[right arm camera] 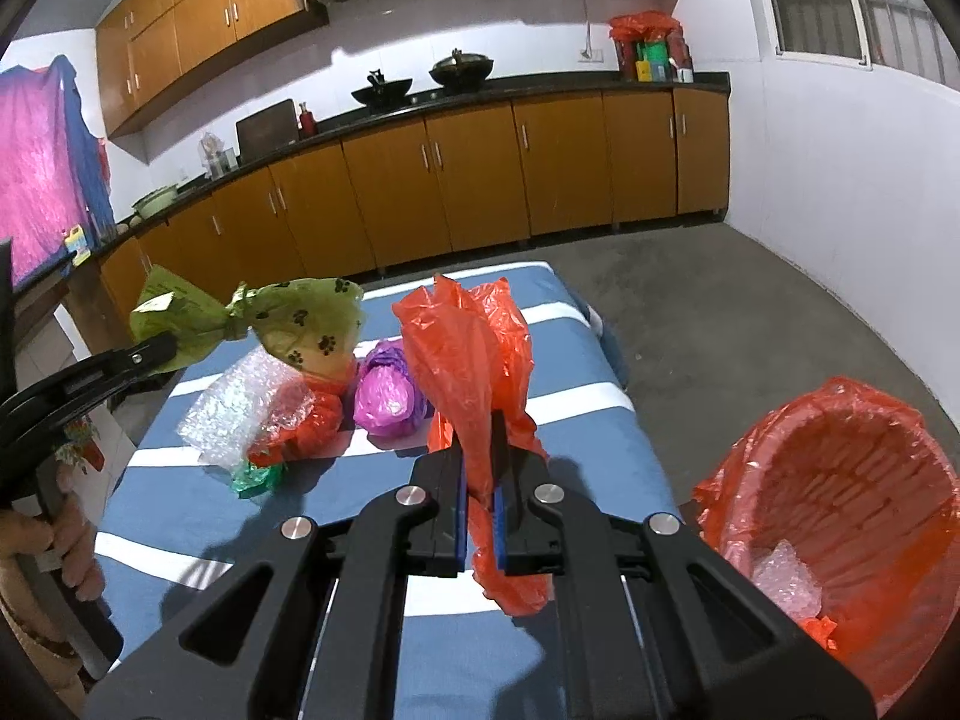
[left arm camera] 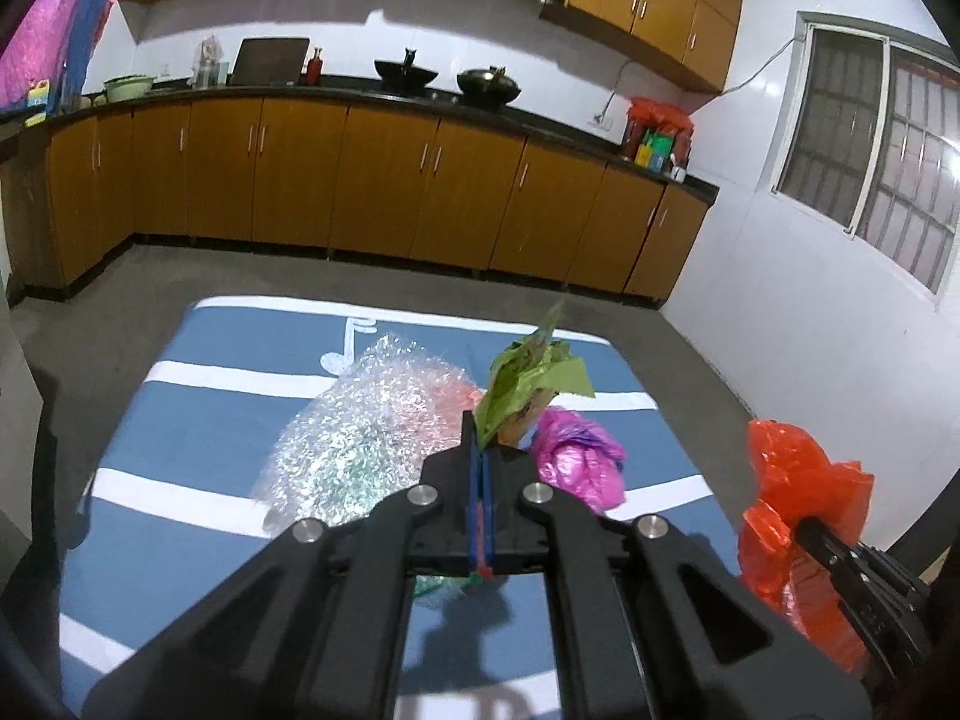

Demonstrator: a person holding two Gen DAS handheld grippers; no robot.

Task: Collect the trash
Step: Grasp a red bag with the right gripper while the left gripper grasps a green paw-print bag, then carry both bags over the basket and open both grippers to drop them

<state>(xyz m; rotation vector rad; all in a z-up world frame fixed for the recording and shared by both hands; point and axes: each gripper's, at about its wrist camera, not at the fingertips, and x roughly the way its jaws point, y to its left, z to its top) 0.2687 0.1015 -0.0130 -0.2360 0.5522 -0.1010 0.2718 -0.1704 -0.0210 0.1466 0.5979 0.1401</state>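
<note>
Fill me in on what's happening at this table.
A person is clearing trash with two handheld grippers. The left gripper is shut on a green paw-print bag, lifted off the table. The right gripper is shut on an orange bag. A purple bag and bubble wrap remain on the table. The lined bin stands at right.

No legible text — anywhere

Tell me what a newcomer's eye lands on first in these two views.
The right gripper, shut on a bright orange plastic bag above the blue striped mat. To its left, the left gripper holds up a green paw-print bag. At far right sits an orange-lined bin.
</note>
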